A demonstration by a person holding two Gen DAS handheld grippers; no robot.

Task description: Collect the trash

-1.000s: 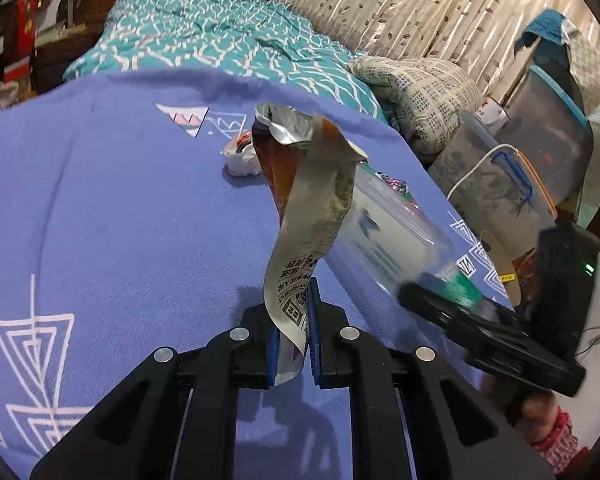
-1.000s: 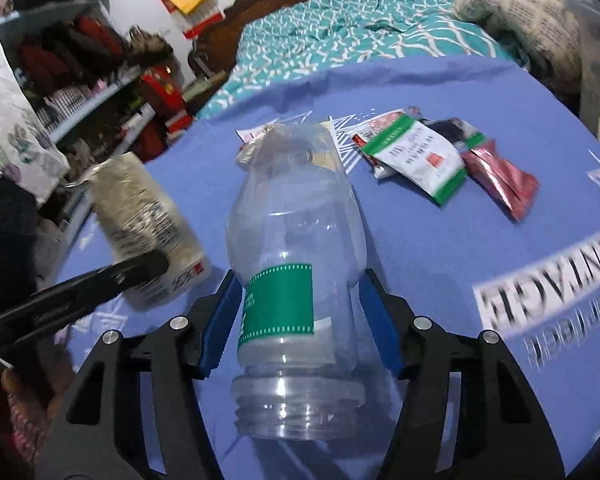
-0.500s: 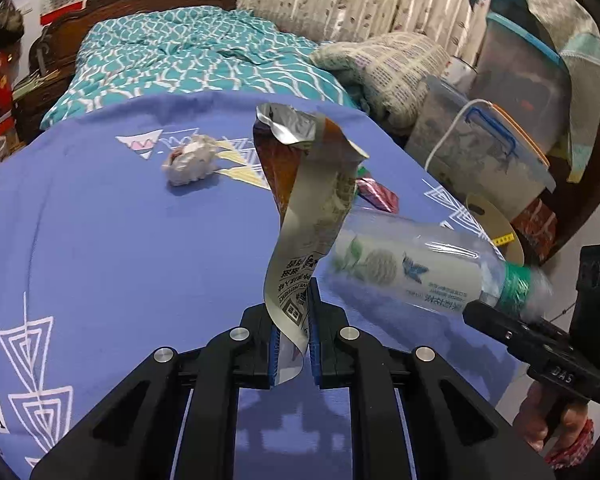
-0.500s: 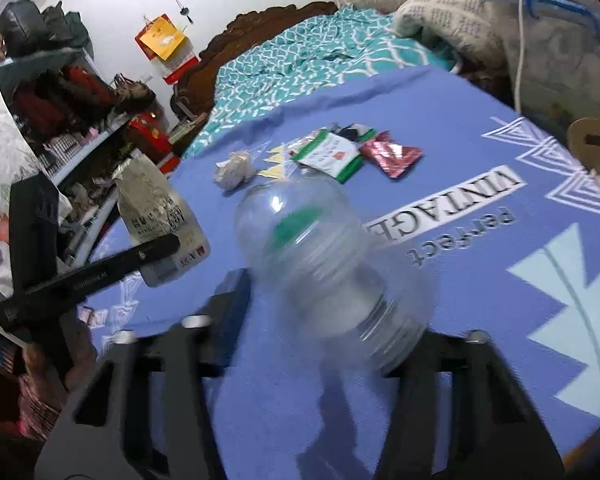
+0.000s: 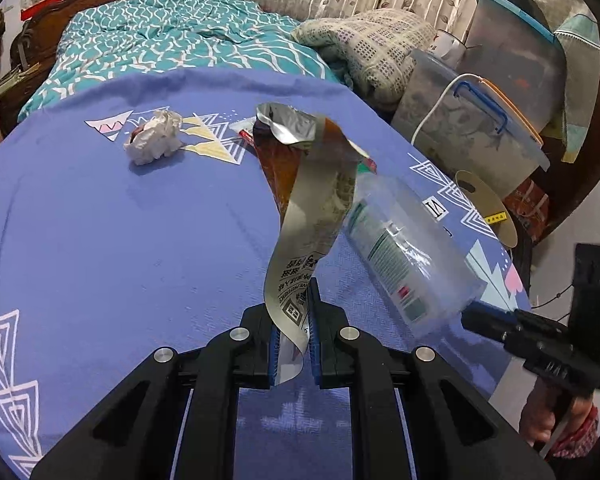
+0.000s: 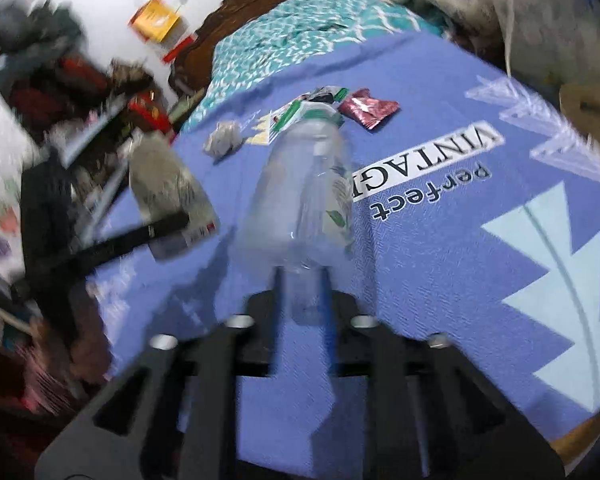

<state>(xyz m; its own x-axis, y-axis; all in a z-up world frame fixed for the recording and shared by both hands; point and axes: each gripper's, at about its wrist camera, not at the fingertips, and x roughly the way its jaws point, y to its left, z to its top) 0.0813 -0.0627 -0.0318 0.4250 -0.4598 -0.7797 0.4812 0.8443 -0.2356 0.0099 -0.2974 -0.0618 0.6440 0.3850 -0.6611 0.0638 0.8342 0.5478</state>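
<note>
Pinching a long silvery wrapper flat between my left gripper pads, I hold it curling upward above the blue bedspread. My right gripper has just been opening, yet the clear plastic bottle (badly blurred) sits neck-first between its narrow-set jaws; whether they press on it I cannot tell. A crumpled paper ball and several sachets lie farther along the bedspread.

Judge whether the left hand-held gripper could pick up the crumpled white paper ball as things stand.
Probably not yet. The left hand-held gripper is shut on the foil wrapper, so it has no free jaws. The way across the blue sheet to the paper ball looks clear.
</note>
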